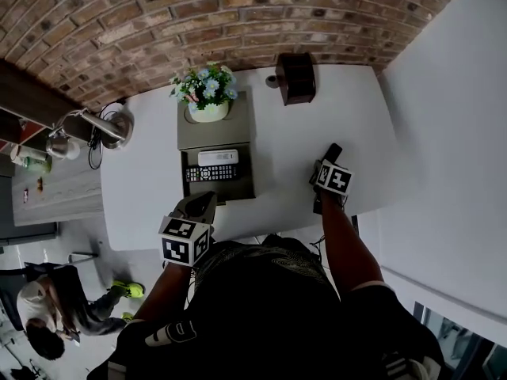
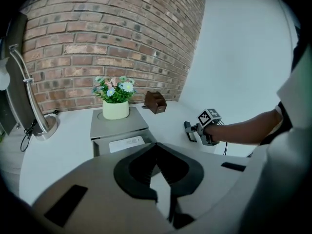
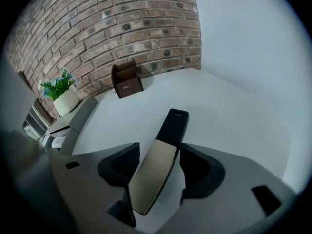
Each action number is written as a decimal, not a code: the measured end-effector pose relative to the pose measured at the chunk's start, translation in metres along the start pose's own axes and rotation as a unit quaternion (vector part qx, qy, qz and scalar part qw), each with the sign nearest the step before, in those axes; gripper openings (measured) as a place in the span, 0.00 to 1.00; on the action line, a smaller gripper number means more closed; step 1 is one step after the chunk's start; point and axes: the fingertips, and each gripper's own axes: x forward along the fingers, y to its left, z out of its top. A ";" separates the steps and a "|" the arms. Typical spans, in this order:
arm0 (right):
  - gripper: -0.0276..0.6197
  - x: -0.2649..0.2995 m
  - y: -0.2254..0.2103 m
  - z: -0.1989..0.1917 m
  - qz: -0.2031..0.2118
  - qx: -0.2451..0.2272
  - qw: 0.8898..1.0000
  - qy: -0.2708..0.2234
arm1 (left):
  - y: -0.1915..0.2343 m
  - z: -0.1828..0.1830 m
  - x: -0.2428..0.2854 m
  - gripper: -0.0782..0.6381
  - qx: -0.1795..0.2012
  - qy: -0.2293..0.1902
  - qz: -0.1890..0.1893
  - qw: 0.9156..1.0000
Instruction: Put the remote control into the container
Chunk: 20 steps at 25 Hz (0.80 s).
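Observation:
A slim black remote control (image 1: 332, 153) (image 3: 173, 125) lies on the white table (image 1: 150, 180) at the right. My right gripper (image 1: 320, 179) (image 3: 159, 165) is down over it, open, its jaws on either side of the remote's near, silvery half. The grey container (image 1: 244, 182) (image 2: 117, 126) stands mid-table with its front compartment uncovered. In it lie a white remote (image 1: 218, 157) (image 2: 126, 143) and a black buttoned remote (image 1: 211, 172). My left gripper (image 1: 203, 203) (image 2: 156, 152) hovers at the container's near edge, shut and empty.
A potted plant (image 1: 208, 93) (image 2: 115, 99) sits on the container's closed back half. A brown wooden holder (image 1: 295, 77) (image 3: 126, 83) stands at the table's far edge by the brick wall. A metal lamp base (image 1: 111, 127) is at the left. A person (image 1: 47, 311) crouches on the floor.

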 end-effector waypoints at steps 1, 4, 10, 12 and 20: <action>0.41 0.003 -0.002 -0.002 -0.006 -0.003 1.000 0.008 | 0.001 0.001 0.000 0.11 -0.005 -0.002 0.004 1.000; 0.41 0.008 -0.005 -0.005 -0.016 -0.014 0.999 0.024 | 0.001 -0.001 0.000 0.12 -0.018 -0.003 0.010 1.000; 0.34 0.005 -0.008 -0.005 0.002 -0.006 1.000 0.018 | 0.001 -0.002 -0.002 0.12 -0.032 -0.011 0.012 0.999; 0.34 0.003 -0.009 -0.004 0.011 0.002 1.000 0.014 | 0.002 -0.002 -0.002 0.11 -0.031 -0.013 0.012 0.999; 0.34 -0.016 0.010 -0.004 0.037 -0.013 0.999 -0.011 | 0.012 0.001 -0.010 0.12 -0.029 -0.024 0.013 0.999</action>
